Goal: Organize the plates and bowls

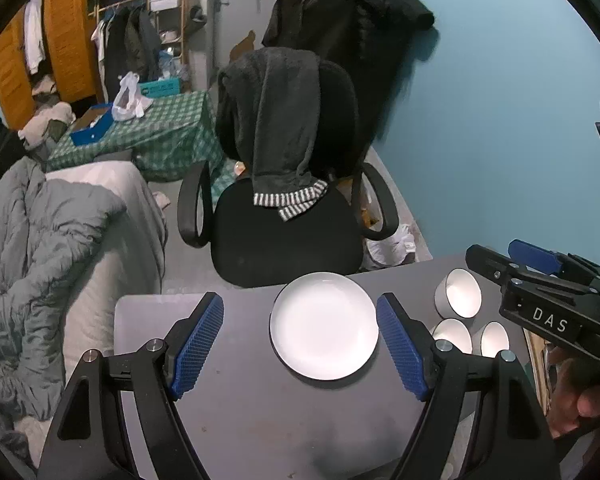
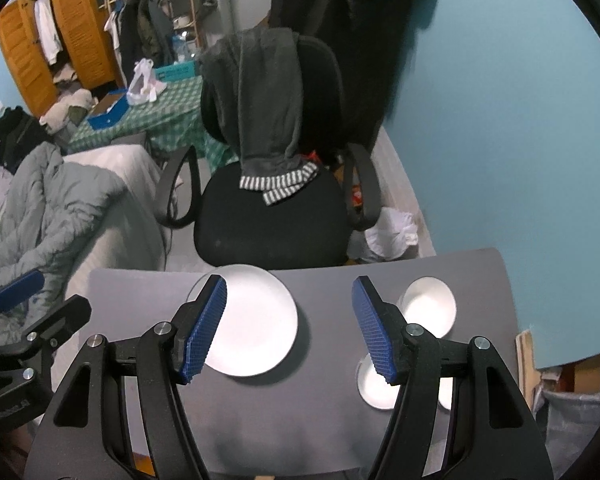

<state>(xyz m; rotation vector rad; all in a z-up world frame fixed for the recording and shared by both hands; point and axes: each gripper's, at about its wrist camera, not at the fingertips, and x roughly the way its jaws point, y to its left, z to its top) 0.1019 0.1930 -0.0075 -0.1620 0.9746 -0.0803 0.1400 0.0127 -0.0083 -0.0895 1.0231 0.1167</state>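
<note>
Both the left gripper point(image 1: 300, 344) and right gripper point(image 2: 288, 328) hang empty with jaws apart above the table point(image 1: 240, 420), likely sizing up the plate point(image 1: 324, 326) near its far edge, three bowls point(image 1: 458, 292) clustered toward its right edge

right gripper point(image 2: 288, 324): blue ribbed pads spread apart above the table, nothing between them
table point(image 2: 148, 292): grey top
white plate point(image 2: 256, 328): flat on the table, partly behind the nearer pad
far bowl point(image 2: 430, 306): white inside, right of the plate and apart from it
near bowls point(image 2: 374, 390): two, partly hidden by the gripper's finger
left gripper point(image 2: 18, 284): at the left edge, one blue pad showing
office chair point(image 2: 268, 224): black, beyond the table, grey garment draped over its back
</note>
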